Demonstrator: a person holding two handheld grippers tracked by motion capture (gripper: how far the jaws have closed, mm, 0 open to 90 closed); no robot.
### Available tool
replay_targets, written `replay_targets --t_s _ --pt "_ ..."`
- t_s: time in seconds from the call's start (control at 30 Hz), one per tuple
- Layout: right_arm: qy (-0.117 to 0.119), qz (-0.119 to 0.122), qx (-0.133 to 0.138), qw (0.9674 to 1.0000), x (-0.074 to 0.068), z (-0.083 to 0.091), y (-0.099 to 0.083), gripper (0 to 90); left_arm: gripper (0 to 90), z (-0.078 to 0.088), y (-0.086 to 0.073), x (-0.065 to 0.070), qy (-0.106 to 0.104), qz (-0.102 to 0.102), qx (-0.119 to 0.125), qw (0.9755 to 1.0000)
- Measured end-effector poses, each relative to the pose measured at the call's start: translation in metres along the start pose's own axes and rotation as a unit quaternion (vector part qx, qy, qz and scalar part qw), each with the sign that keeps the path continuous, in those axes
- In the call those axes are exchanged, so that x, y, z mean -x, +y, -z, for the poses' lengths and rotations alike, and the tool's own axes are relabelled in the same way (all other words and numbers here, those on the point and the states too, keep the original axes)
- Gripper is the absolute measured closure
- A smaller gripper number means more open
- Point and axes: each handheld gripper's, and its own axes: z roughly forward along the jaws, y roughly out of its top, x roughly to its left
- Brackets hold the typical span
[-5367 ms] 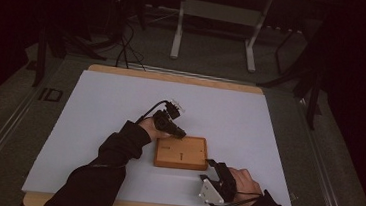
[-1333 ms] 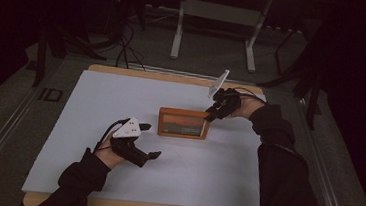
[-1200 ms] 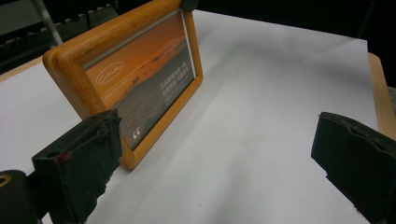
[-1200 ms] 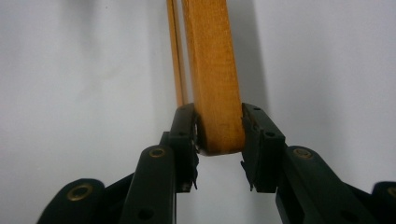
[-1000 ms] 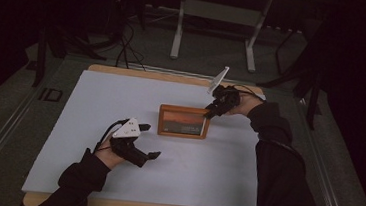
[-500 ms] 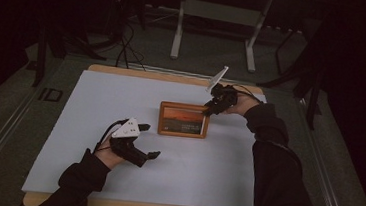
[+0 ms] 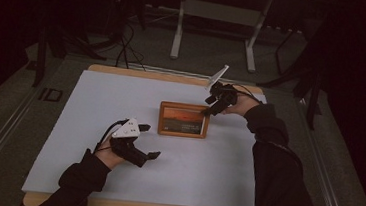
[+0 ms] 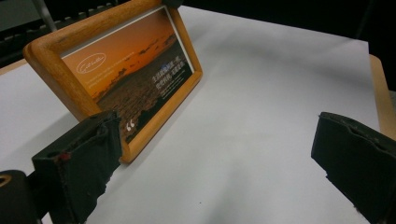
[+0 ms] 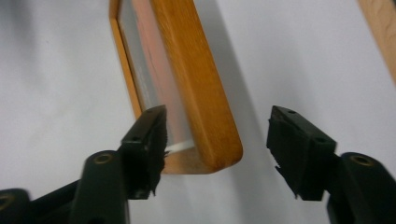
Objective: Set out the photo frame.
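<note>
Since the earlier frames the right gripper (image 7: pixel 205 110) has raised the rectangular wooden picture frame with a sunset print (image 7: pixel 183 119) upright; its jaws now stand parted astride the frame's upper corner, seemingly just released. The left gripper (image 7: pixel 148 141), spread and empty, rests at eight o'clock of the frame on the white tabletop (image 7: pixel 85 104).

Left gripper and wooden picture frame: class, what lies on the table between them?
Nothing: the high view shows bare white table cover between the left gripper and the wooden picture frame.

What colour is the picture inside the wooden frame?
Mostly orange, a sunset over dark water; the picture shows best in the left gripper view.
</note>
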Motion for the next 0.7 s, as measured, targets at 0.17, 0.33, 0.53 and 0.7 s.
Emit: replay_targets --t_s 0.17,0.33,0.53,0.7 --pt "-0.003 0.009 0.027 0.9996 -0.013 0.009 0.001 19.0 2.6 0.001 0.000 0.000 0.001 0.000 0.000 1.0000" --pt "-0.009 0.009 0.065 0.9978 -0.028 0.019 -0.002 13.4 2.6 0.004 0.002 0.001 0.012 -0.004 0.010 0.9999" --pt "-0.011 -0.014 0.117 0.9929 -0.044 0.031 -0.008 13.4 2.6 0.007 0.003 0.001 0.005 -0.001 0.007 1.0000" --pt "-0.039 -0.029 0.134 0.9898 -0.059 0.036 -0.017 13.4 2.6 0.006 0.003 0.002 0.001 -0.002 0.004 1.0000"
